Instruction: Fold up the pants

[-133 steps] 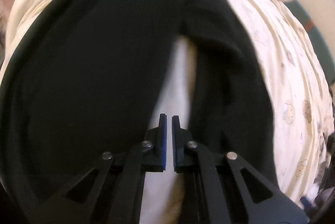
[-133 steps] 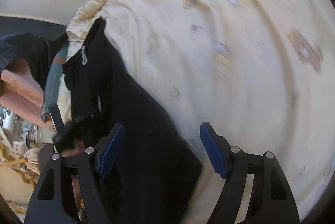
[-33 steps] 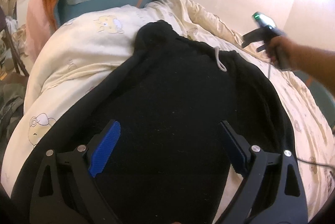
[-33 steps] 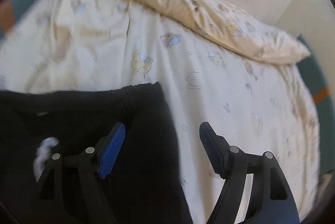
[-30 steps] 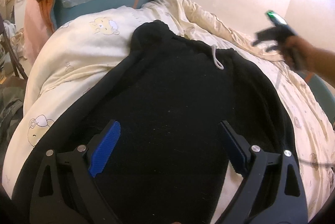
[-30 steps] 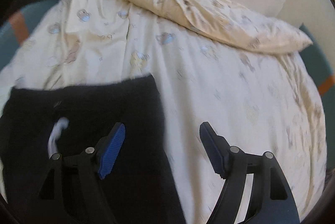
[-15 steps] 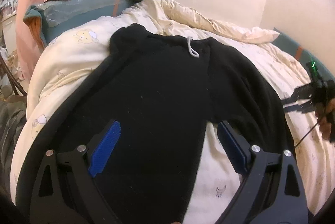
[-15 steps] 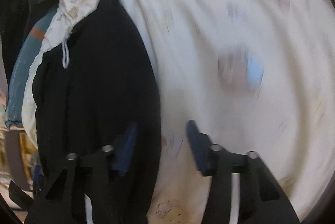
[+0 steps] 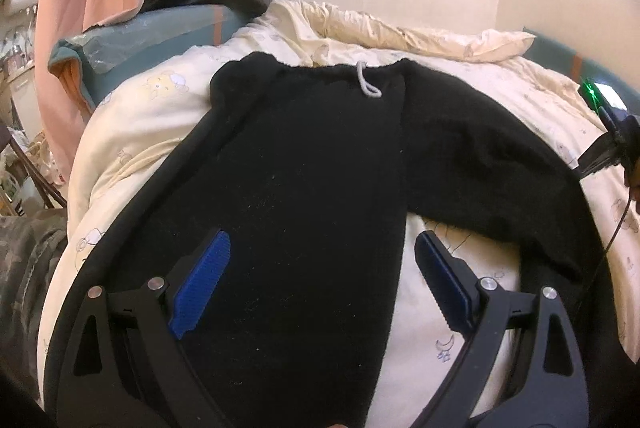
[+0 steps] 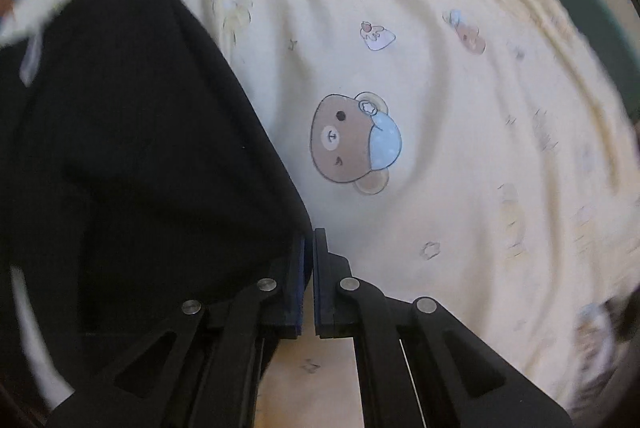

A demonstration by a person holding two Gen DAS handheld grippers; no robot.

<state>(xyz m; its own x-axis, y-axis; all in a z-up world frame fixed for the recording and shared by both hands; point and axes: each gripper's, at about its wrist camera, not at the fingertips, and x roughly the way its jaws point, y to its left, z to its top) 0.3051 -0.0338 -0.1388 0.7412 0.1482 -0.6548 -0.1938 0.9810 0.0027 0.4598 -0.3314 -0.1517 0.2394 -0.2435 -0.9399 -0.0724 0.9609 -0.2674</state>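
Pants (image 9: pixel 304 195) lie lengthwise away from the wide-open left gripper (image 9: pixel 322 268), while the right gripper (image 10: pixel 309 260), nearer the outer edge, is pinched on that edge.

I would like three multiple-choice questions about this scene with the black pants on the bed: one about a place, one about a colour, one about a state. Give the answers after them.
1. Where do the black fleece pants lie?
A. on a cream quilt with bear prints
B. on a wooden floor
C. on a chair

2. What colour is the drawstring loop at the waistband?
A. red
B. pale grey
C. green

3. How are the left tongs?
A. shut on the pants
B. open above the pants
C. out of view

Answers: A, the cream quilt lies around the pants; B, the cord looks pale grey; B, the blue pads stand wide apart, while the right tongs are shut at the pants' edge.
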